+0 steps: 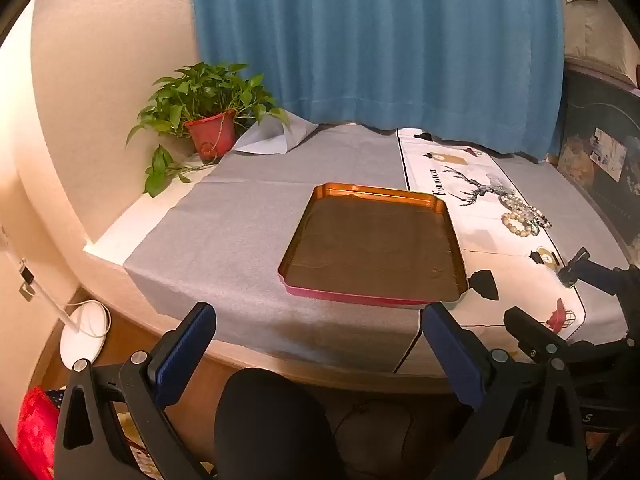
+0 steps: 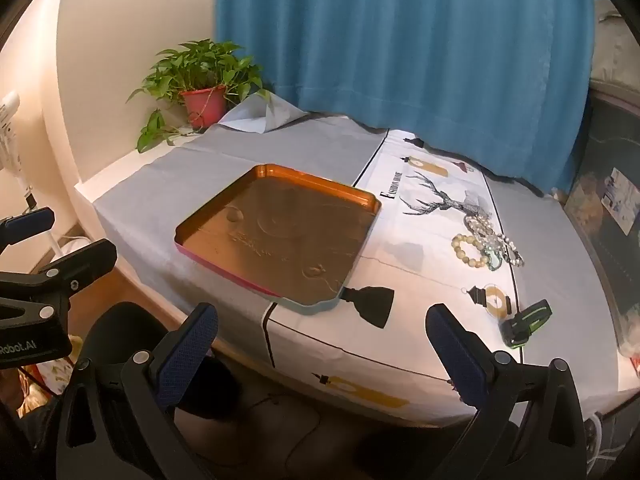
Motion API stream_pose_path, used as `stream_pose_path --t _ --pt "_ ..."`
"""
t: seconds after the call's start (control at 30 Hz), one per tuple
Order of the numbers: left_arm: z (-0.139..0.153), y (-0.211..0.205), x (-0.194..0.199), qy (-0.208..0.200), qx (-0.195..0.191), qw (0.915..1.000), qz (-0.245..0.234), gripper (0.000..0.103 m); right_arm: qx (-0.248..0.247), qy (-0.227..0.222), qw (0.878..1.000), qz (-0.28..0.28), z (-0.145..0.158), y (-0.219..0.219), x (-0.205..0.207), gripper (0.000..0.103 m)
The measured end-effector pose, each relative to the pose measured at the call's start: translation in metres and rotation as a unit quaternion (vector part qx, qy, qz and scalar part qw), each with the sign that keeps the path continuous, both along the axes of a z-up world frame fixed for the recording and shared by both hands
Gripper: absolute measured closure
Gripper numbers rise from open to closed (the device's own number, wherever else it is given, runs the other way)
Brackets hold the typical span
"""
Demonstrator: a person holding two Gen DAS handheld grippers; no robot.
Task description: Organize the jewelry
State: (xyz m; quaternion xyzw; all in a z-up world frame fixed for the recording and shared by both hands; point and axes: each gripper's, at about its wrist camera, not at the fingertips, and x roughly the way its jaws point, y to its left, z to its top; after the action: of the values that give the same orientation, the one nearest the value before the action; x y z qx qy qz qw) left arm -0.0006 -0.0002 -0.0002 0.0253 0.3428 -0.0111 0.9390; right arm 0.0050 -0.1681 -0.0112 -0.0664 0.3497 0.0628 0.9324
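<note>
An empty copper-coloured tray (image 1: 448, 220) (image 2: 360, 196) lies on the table's grey cloth. To its right, on a white printed cloth, a small heap of jewelry (image 1: 524, 218) (image 2: 488, 244) holds a cream bead bracelet (image 2: 466, 250), pearl strands and a darker chain. My left gripper (image 1: 320, 344) is open and empty, hanging off the table's near edge in front of the tray. My right gripper (image 2: 322, 346) is open and empty too, near the front edge and well short of the jewelry. Each gripper shows at the side of the other's view.
A potted plant (image 1: 210, 128) (image 2: 204, 104) stands at the far left corner, against a blue curtain (image 1: 380, 40). A small black and green device (image 2: 526, 322) (image 1: 574, 266) lies near the front right of the white cloth. A person's dark knee (image 1: 272, 420) is below the table edge.
</note>
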Motion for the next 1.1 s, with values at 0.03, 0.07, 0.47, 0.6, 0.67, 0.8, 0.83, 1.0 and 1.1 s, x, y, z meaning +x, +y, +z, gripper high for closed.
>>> stream_pose_path --t 0.03,0.07,0.47,0.6,0.67,0.8,0.83,1.0,1.1 --pt "0.0 0.0 0.0 0.001 0.0 1.0 -0.001 0.0 -0.005 0.001 1.0 -0.004 0.0 0.001 0.0 0.0" --pt "0.0 0.001 -0.001 0.001 0.0 1.0 -0.001 0.0 -0.004 0.002 1.0 -0.003 0.0 0.001 0.001 0.0" --pt "-0.002 0.005 -0.006 -0.001 0.017 0.9999 -0.001 0.0 0.0 -0.002 1.0 -0.002 0.003 0.002 -0.002 0.0" --pt "-0.001 -0.001 -0.004 0.0 0.024 0.9997 0.002 0.0 0.001 -0.002 1.0 -0.003 0.002 0.001 -0.002 0.0" --pt "0.0 0.001 -0.003 0.0 0.022 0.9998 0.004 0.0 0.002 -0.002 1.0 -0.005 0.002 0.002 -0.003 0.0" --pt "0.0 0.003 -0.003 0.0 0.022 0.9997 0.008 0.0 0.003 -0.003 1.0 -0.004 0.002 0.001 -0.004 0.0" --pt "0.0 0.003 -0.003 0.001 0.022 0.9997 0.008 0.0 0.003 -0.002 1.0 -0.004 0.002 0.0 -0.001 0.0" --pt "0.0 0.002 -0.003 0.002 0.025 0.9996 0.009 0.0 0.005 -0.001 1.0 -0.004 0.002 -0.001 -0.001 0.0" --pt "-0.001 0.001 -0.004 0.002 0.026 0.9996 0.009 0.0 0.005 -0.001 1.0 -0.004 0.002 -0.001 -0.002 0.0"
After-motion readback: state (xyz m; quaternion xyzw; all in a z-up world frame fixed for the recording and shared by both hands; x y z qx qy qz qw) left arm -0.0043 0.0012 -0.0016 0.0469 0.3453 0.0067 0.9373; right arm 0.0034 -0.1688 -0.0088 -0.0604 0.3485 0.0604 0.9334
